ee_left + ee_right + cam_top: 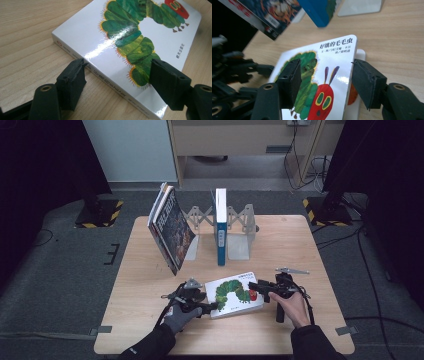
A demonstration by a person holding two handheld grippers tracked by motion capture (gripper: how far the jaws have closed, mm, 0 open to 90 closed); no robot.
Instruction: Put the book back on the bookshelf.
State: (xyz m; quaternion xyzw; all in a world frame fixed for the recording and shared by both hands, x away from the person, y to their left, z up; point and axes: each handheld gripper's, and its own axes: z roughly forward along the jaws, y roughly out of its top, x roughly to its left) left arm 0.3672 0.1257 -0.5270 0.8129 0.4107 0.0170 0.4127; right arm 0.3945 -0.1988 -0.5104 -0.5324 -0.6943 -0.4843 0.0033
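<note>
1. A white, glossy board book with a green caterpillar on its cover (233,294) lies on the pale wooden table (150,285), near the front edge, between both hands.
2. The left gripper (117,80) straddles the book's spine corner, one jaw beside the spine, one over the cover; whether the pads press cannot be told.
3. The right gripper (325,82) holds the opposite end, its jaws pinching the cover's lifted edge.
4. Behind, a blue upright book (220,227) stands in a grey metal bookend rack (240,227); dark books (170,227) lean left.
</note>
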